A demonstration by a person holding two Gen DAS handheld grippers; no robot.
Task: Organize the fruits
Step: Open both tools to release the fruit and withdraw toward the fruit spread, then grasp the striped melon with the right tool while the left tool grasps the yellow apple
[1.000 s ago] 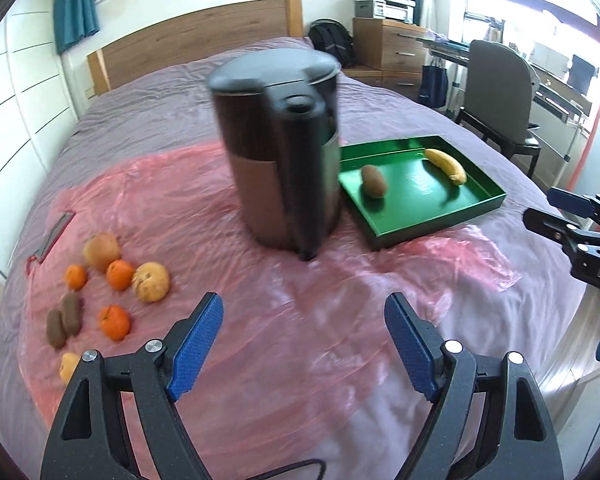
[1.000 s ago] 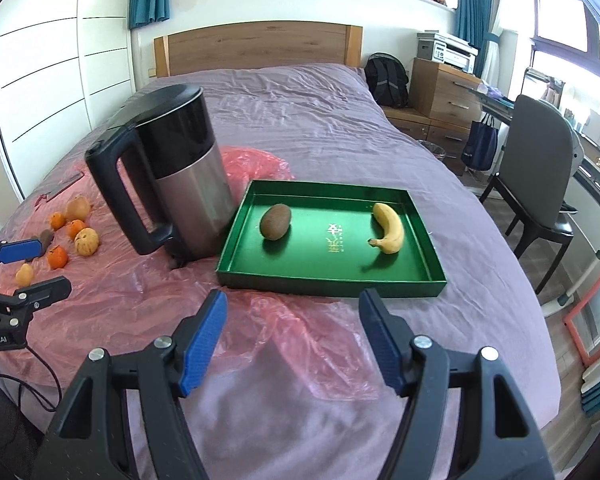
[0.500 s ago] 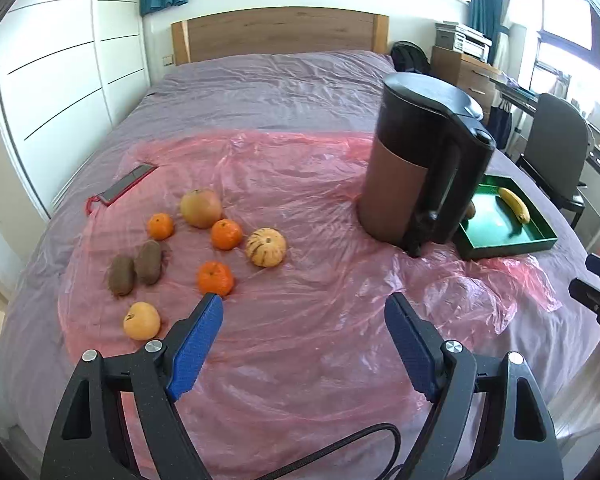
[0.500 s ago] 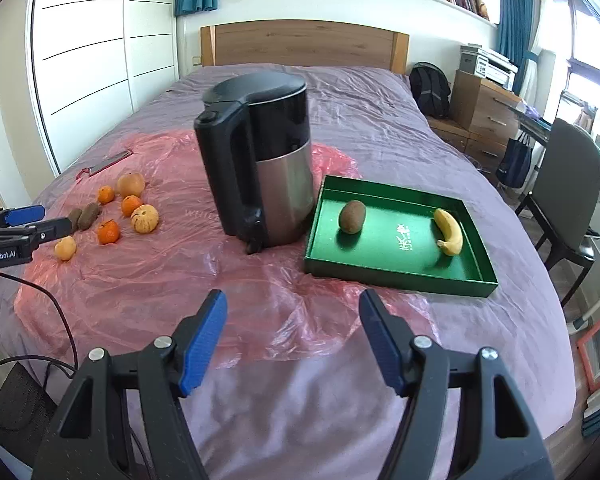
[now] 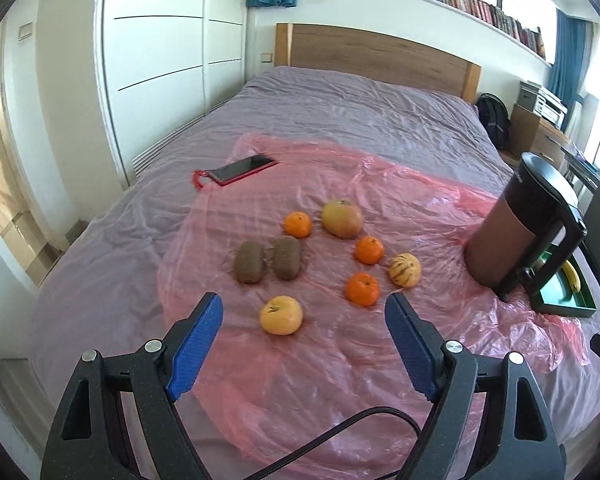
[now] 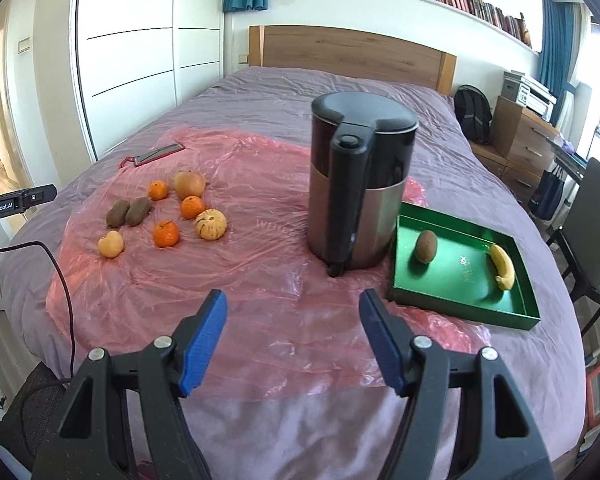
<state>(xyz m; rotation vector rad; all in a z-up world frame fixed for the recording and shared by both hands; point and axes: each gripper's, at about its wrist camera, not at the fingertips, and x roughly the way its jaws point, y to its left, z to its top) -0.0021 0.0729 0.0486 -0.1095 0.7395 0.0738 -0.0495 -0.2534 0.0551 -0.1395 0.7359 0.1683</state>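
Left wrist view: the left gripper [image 5: 304, 320] hangs wide and empty over the pink sheet [image 5: 300, 380]; the loose fruit [image 5: 281, 315] lies just ahead, the kettle [image 5: 516, 236] far right.

Right wrist view: the right gripper [image 6: 293, 312] gapes empty above bare sheet; ahead-right, the green tray [image 6: 460, 308] holds a kiwi [image 6: 425, 246] and a banana [image 6: 503, 267].

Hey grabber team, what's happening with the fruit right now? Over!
Left gripper open, empty, facing loose fruit pile. Right gripper open, empty. Kiwi and banana in green tray. Kettle stands between pile and tray.

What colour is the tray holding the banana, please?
Green tray, clearest in the right wrist view.
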